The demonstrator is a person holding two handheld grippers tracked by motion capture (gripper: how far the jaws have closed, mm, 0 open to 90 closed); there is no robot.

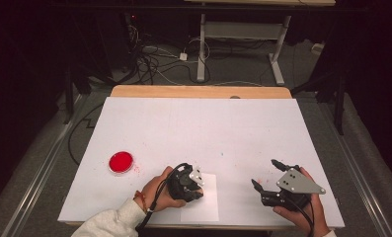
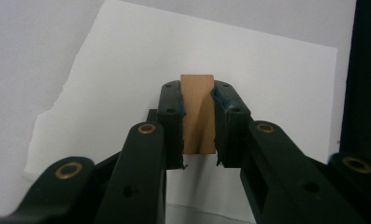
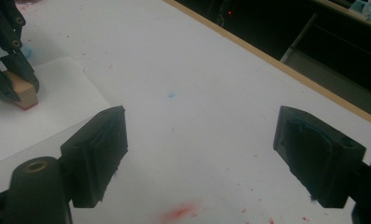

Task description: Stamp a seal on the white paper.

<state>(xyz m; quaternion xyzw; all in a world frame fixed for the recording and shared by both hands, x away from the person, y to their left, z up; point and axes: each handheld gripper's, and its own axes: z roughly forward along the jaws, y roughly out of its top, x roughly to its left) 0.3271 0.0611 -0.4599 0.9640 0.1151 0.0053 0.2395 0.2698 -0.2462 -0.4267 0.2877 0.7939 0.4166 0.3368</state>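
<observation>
- Dark studio surroundings frame a white-topped table with a wooden far edge; cables trail over the grey floor beyond it.
- Left gripper, pointed down at the table's near edge, is clenched on a small wooden block; in the left gripper view both pads press the block's sides.
- Seen from the right gripper view, the wooden block sits low on a white paper sheet, its underside tinted red, held above or on the sheet; contact cannot be told.
- White paper sheet lies at the near edge of the table, between the two hands, with a torn edge on one side.
- Right gripper is released, jaws wide apart with nothing between them, low over the table well apart from the block.
- Red round dish rests near the table's left edge, beyond the left hand.
- Faint red and blue smudges speckle the tabletop.
- No brand, label or legible writing can be read on any item.
</observation>
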